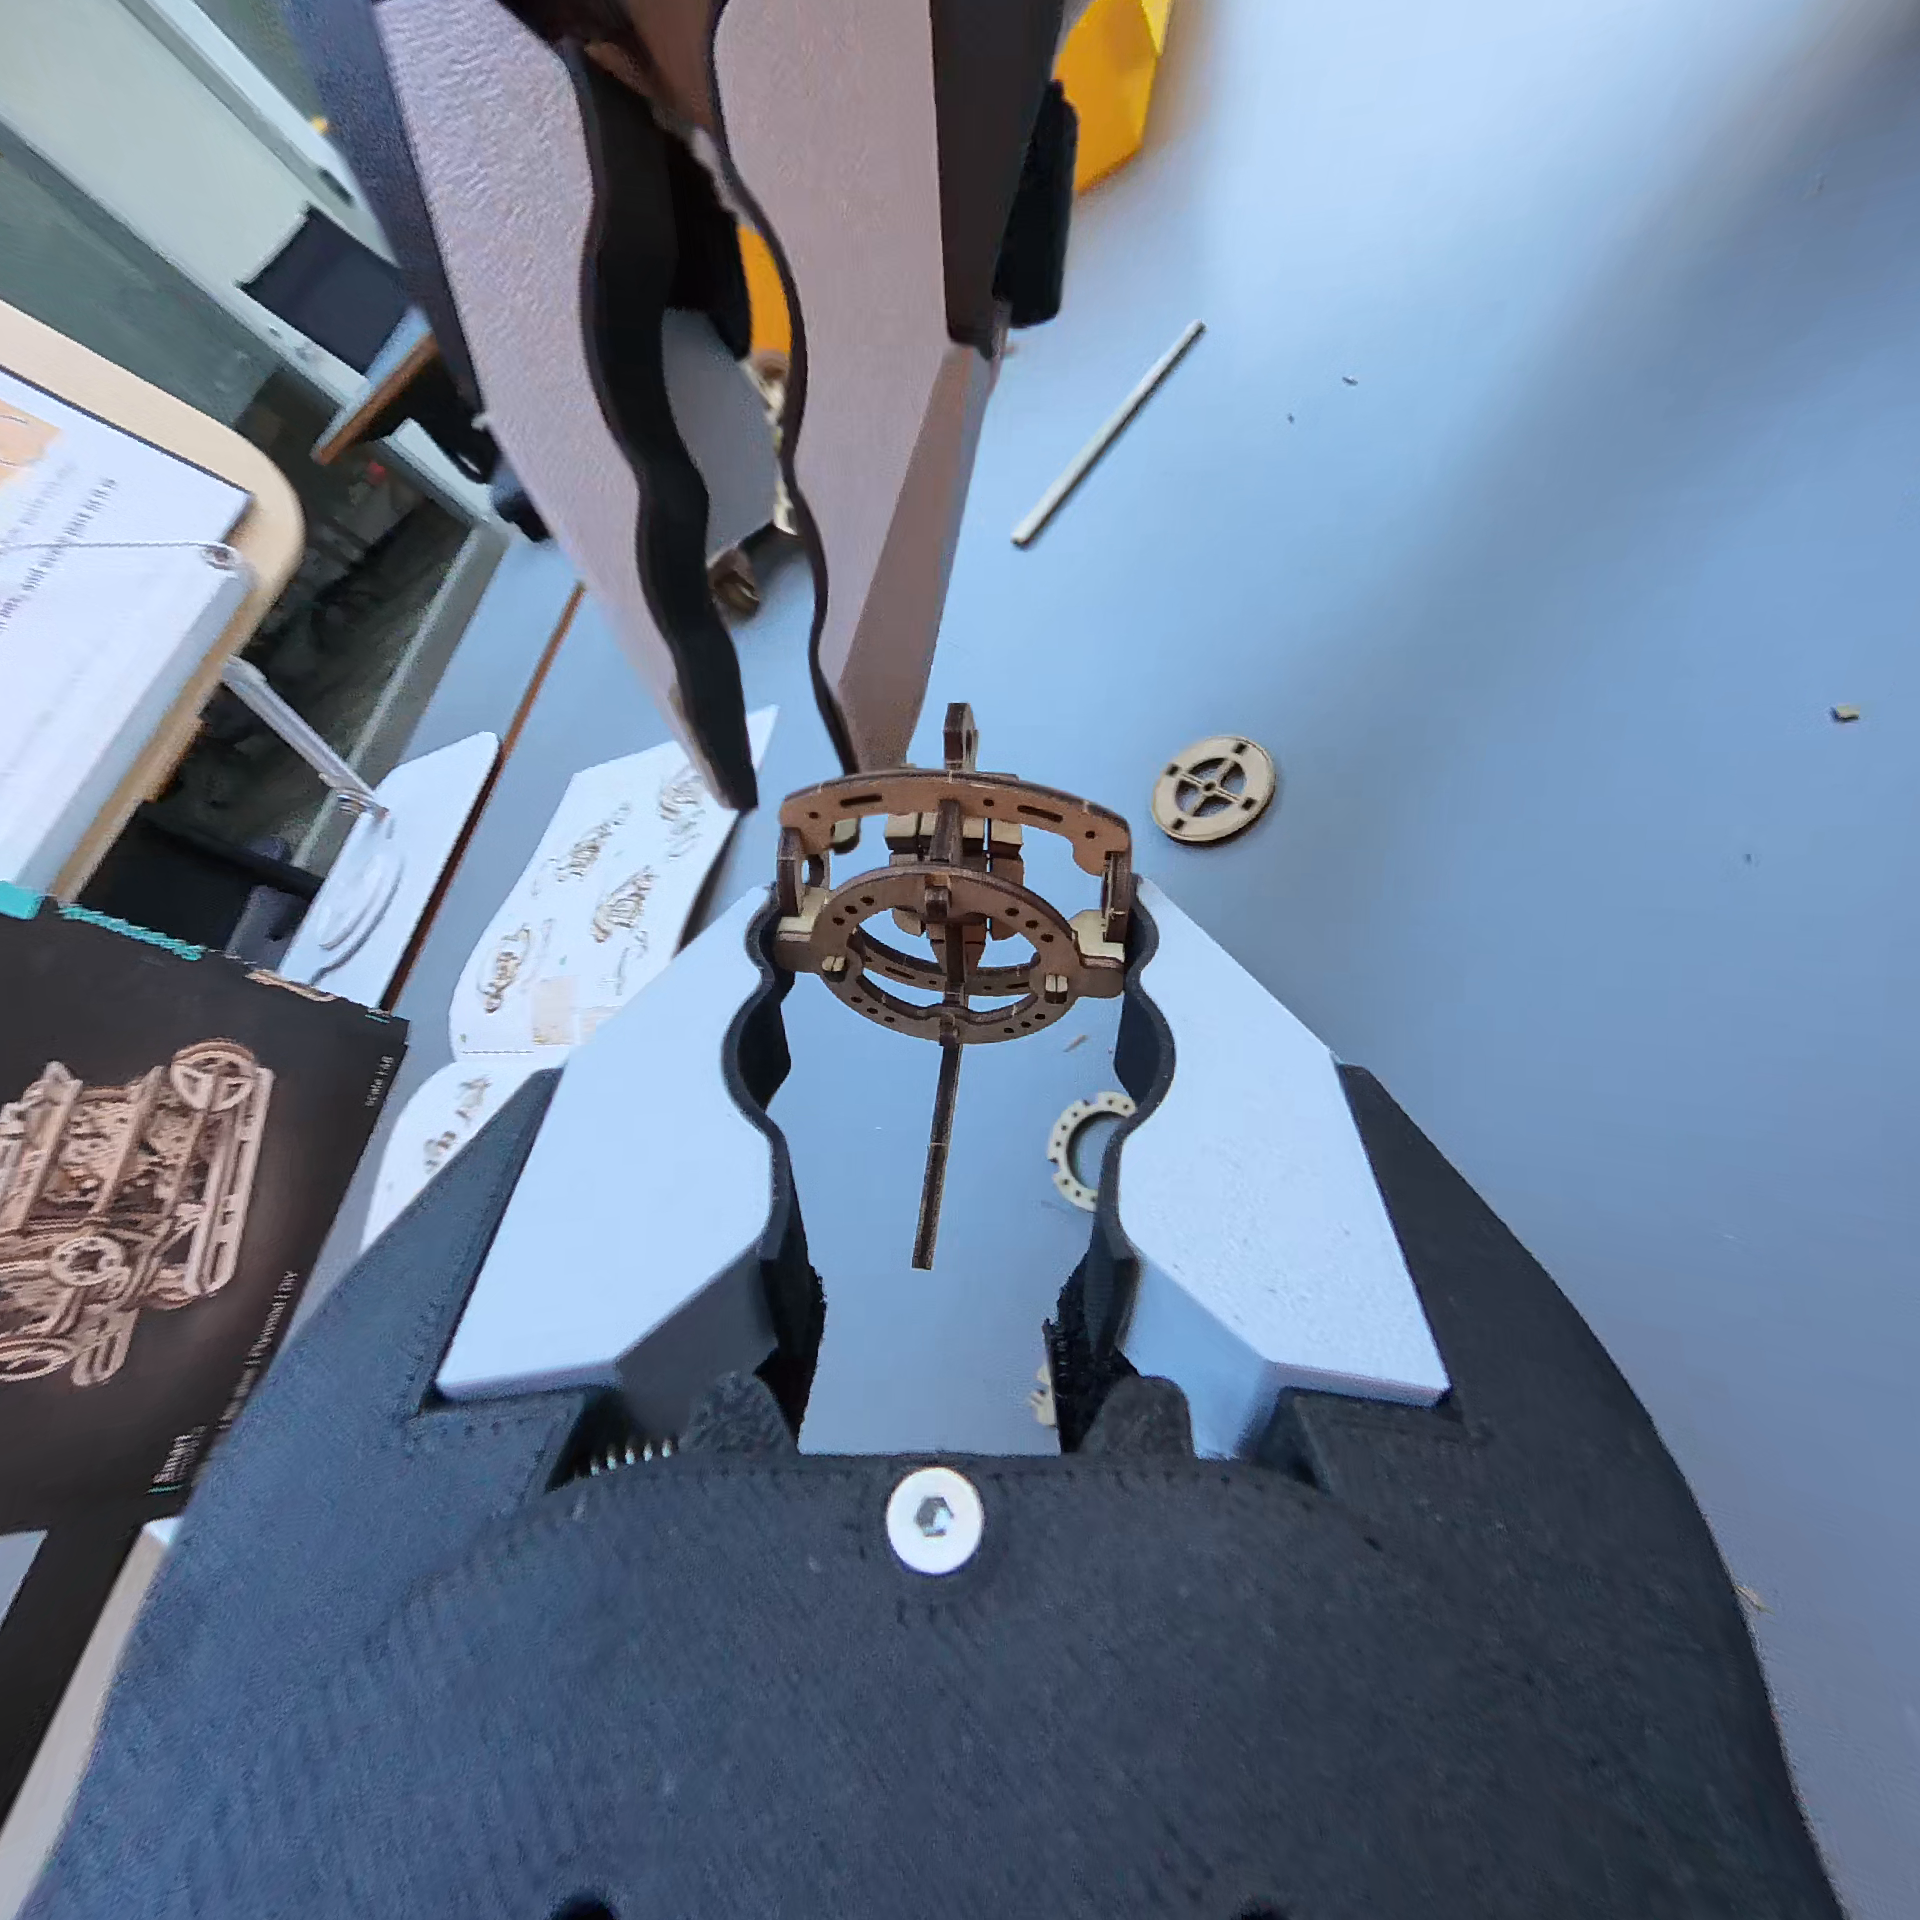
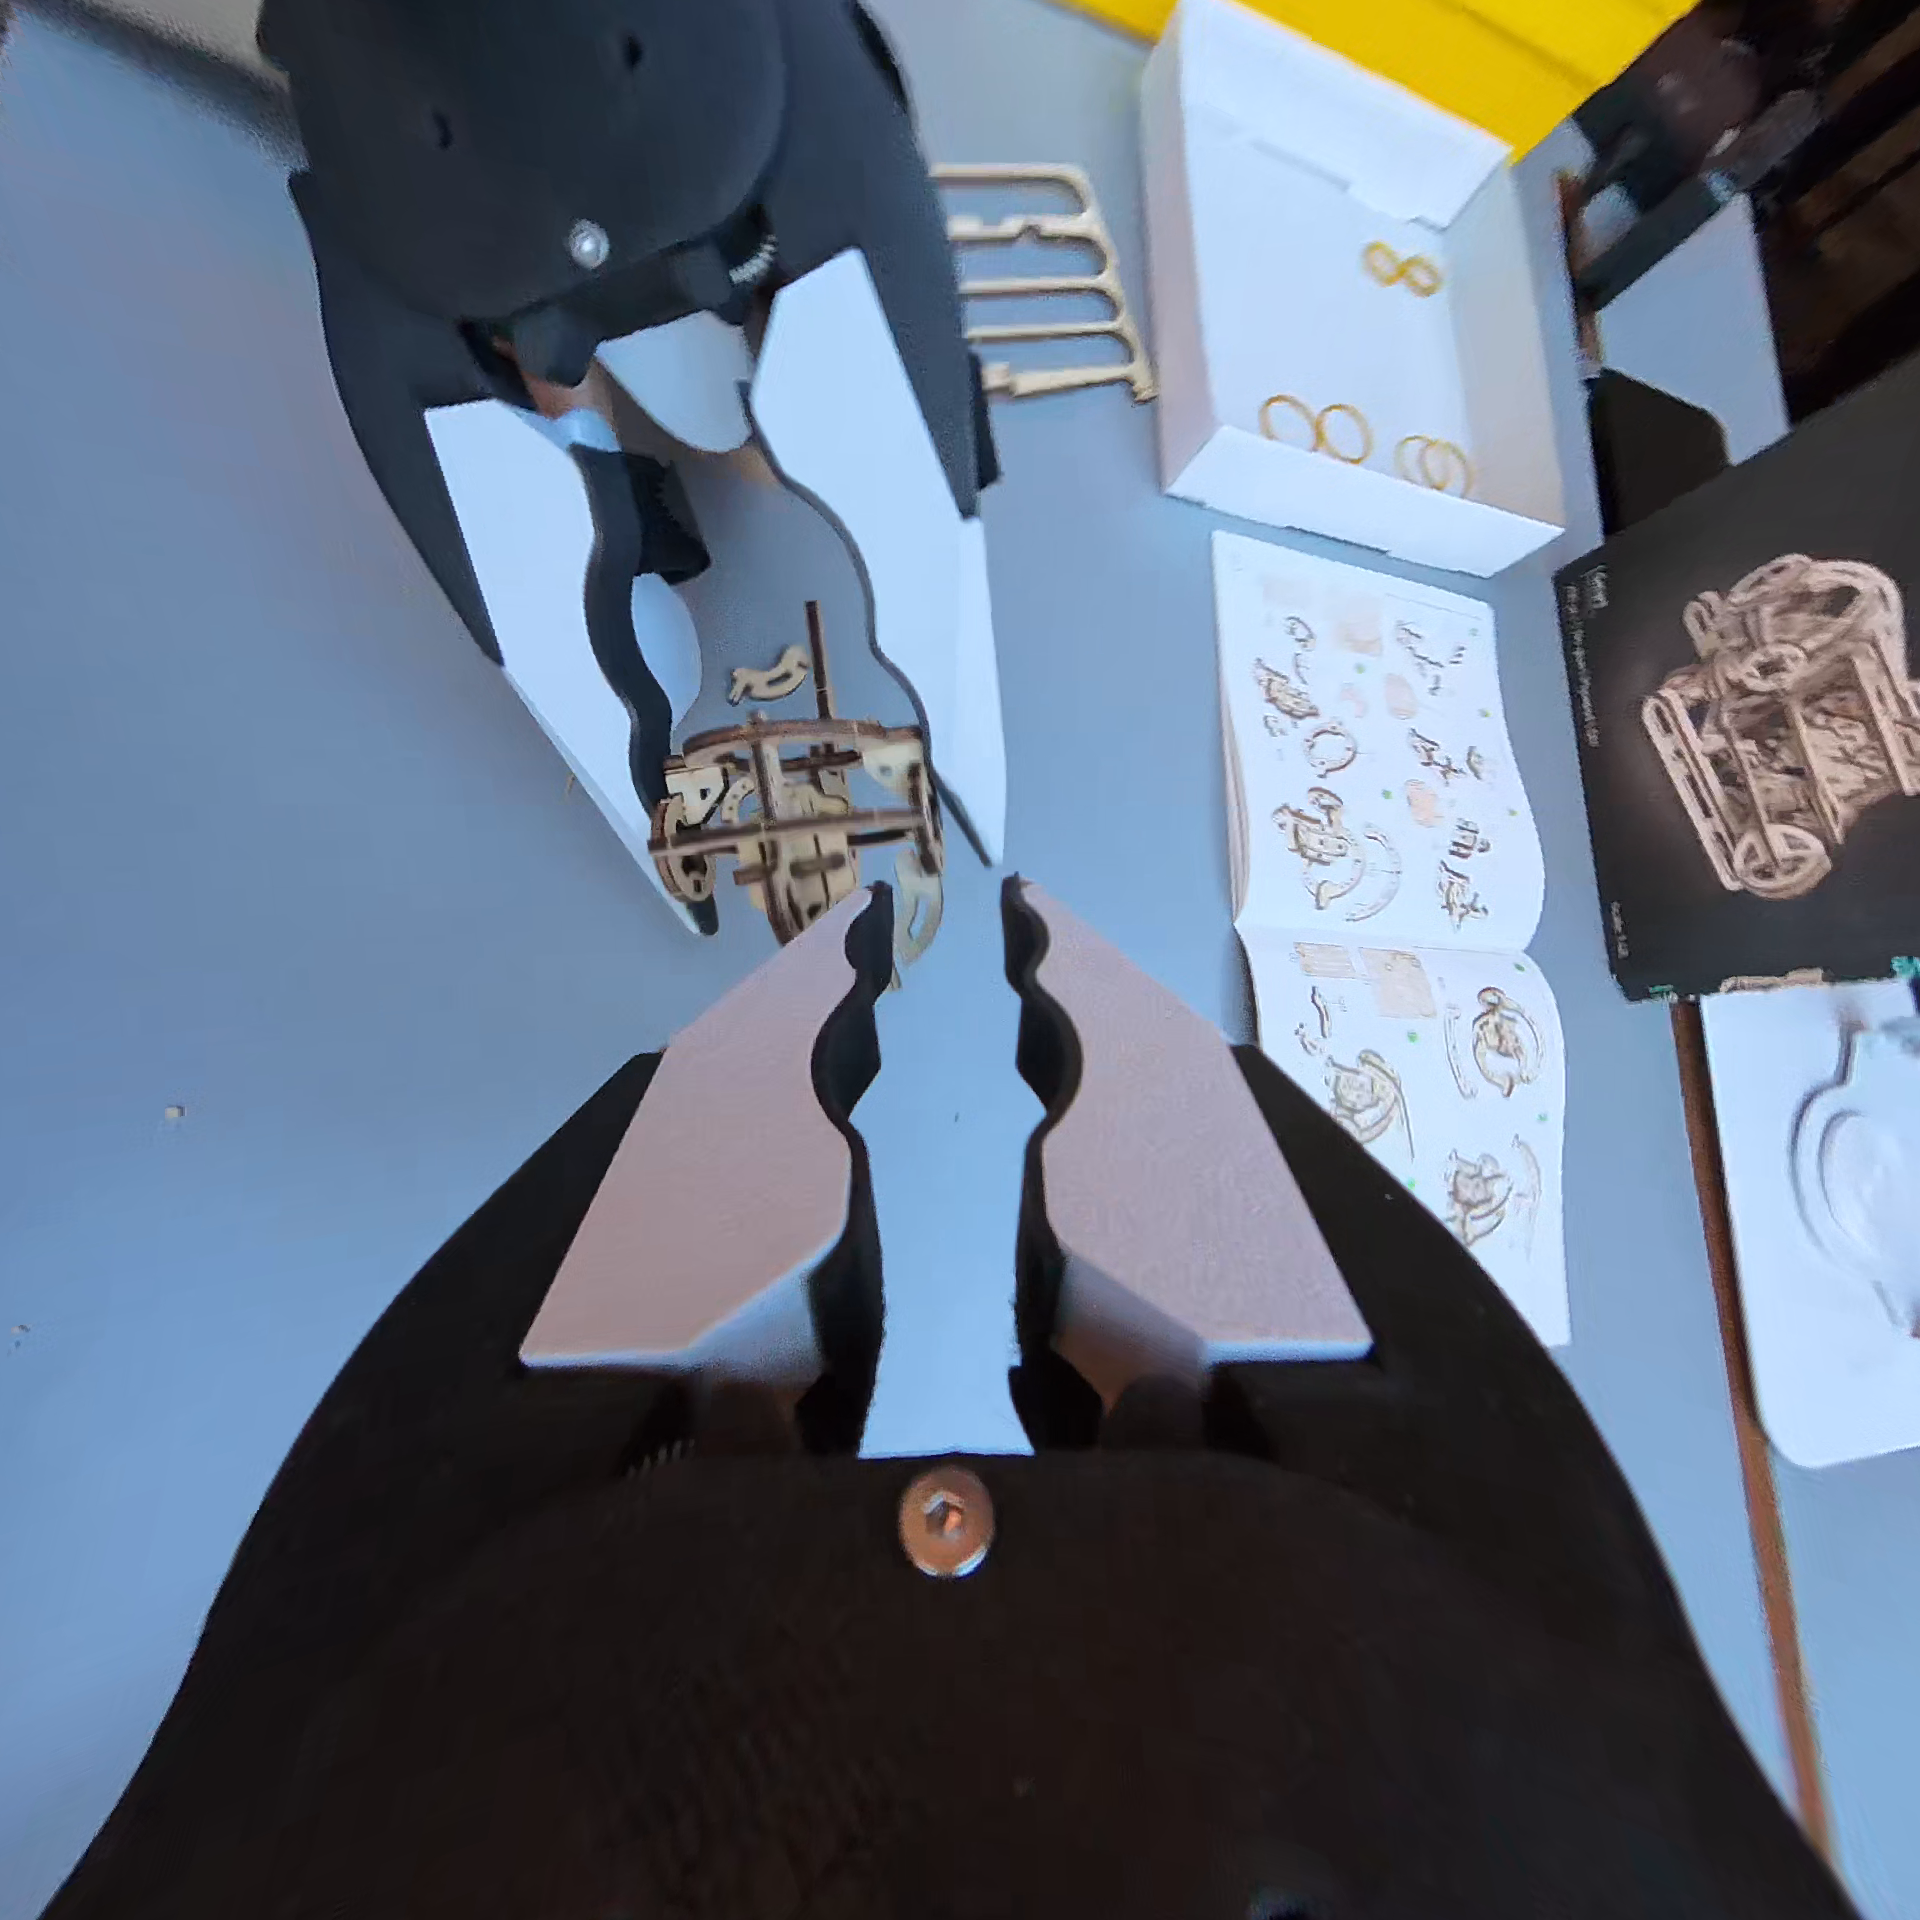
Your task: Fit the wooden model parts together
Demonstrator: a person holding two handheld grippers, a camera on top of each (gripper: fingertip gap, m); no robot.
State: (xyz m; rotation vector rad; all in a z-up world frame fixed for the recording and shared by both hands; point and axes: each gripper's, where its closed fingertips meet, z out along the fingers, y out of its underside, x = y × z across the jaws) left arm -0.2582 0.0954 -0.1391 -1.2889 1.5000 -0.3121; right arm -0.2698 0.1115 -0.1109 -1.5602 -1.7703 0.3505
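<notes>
My left gripper (image 1: 951,906) is shut on a small wooden ring assembly (image 1: 951,914), which it holds by its sides above the grey table. A thin wooden axle (image 1: 935,1153) runs through the assembly back toward the gripper body. My right gripper (image 2: 945,894) is partly open and empty. Its tips are right at the assembly (image 2: 795,831), and its left fingertip (image 2: 878,914) is beside a curved outer piece. In the left wrist view the right gripper (image 1: 795,769) comes down from above, just behind the assembly's far ring. The left gripper also shows in the right wrist view (image 2: 847,888).
Loose on the table (image 1: 1507,935) are a wooden wheel disc (image 1: 1212,788), a thin wooden strip (image 1: 1107,434) and a toothed ring (image 1: 1081,1148). To the right lie an open instruction booklet (image 2: 1382,852), a black box lid (image 2: 1756,769), a white box (image 2: 1340,343) with gold rings, and a wooden frame sheet (image 2: 1039,291). My left and right fingertips are right by each other. It is some 5 centimetres from my left tips to the wooden wheel disc (image 1: 1212,788).
</notes>
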